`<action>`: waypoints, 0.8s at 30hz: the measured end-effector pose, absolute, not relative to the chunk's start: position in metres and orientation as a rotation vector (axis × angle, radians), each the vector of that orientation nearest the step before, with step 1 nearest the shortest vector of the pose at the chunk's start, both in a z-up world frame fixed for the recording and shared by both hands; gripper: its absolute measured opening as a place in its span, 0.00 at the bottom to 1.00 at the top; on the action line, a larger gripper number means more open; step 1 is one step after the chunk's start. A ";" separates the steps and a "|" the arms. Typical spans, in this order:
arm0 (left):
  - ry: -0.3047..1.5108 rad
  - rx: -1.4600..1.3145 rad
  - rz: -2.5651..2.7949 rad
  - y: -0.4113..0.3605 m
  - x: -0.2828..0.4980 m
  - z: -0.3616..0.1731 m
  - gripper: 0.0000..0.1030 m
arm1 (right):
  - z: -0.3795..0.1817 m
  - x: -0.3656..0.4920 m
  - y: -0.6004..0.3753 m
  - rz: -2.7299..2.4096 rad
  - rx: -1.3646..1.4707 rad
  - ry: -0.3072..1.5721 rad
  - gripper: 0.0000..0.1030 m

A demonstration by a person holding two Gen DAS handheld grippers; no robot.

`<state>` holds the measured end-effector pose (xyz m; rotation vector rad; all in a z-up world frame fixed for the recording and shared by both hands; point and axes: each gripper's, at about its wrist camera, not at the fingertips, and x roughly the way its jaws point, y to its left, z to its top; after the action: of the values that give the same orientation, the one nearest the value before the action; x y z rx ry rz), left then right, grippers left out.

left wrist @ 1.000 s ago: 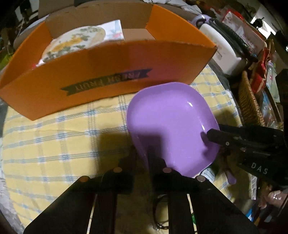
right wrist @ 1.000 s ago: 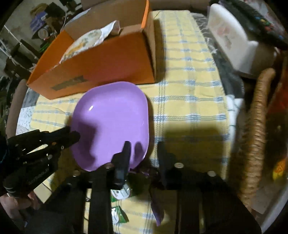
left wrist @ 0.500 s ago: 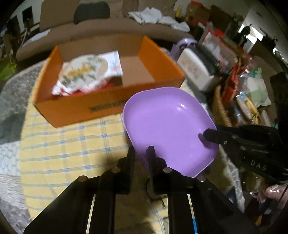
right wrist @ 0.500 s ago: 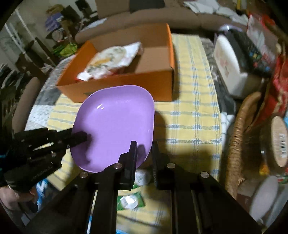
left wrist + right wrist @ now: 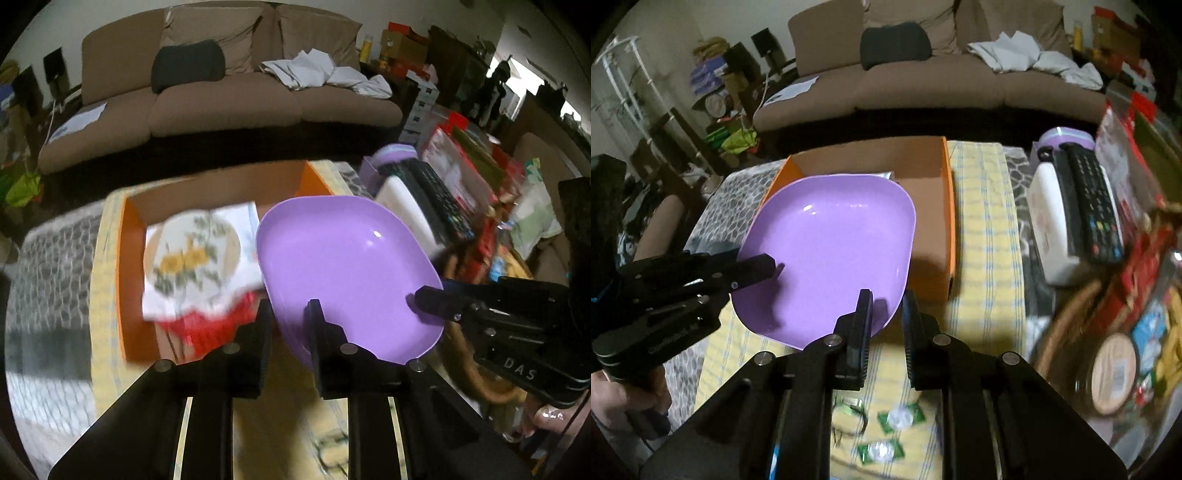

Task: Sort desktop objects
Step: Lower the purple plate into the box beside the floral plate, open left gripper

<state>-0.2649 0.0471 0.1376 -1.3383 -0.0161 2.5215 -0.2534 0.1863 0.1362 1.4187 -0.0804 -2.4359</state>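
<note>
A glossy purple plastic dish with rounded corners (image 5: pixel 347 273) hangs in the air above the orange cardboard box (image 5: pixel 949 221), tilted, carried by both tools at once. The left gripper (image 5: pixel 288 321) is clamped on the dish's near rim, though its jaws have just been easing apart slightly; the right gripper (image 5: pixel 886 310) pinches the rim at the opposite corner. Inside the box lies a round floral plate (image 5: pixel 192 254) on white paper. Beneath the box spreads a yellow checked cloth (image 5: pixel 986 236).
</note>
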 end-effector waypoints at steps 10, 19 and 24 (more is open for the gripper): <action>0.077 -1.568 2.420 0.057 -0.360 0.040 0.17 | 0.057 -0.349 0.170 -2.426 1.548 0.013 0.15; 0.088 -1.621 2.345 0.059 -0.341 0.002 0.19 | 0.028 -0.328 0.162 -2.405 1.597 0.155 0.15; 0.073 -1.635 2.413 0.055 -0.338 0.012 0.70 | 0.030 -0.320 0.164 -2.391 1.631 0.146 0.16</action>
<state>-0.3383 0.0551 0.0118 -1.6347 0.0732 2.4131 -0.3195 0.1639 0.0297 1.6312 0.1459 -2.3908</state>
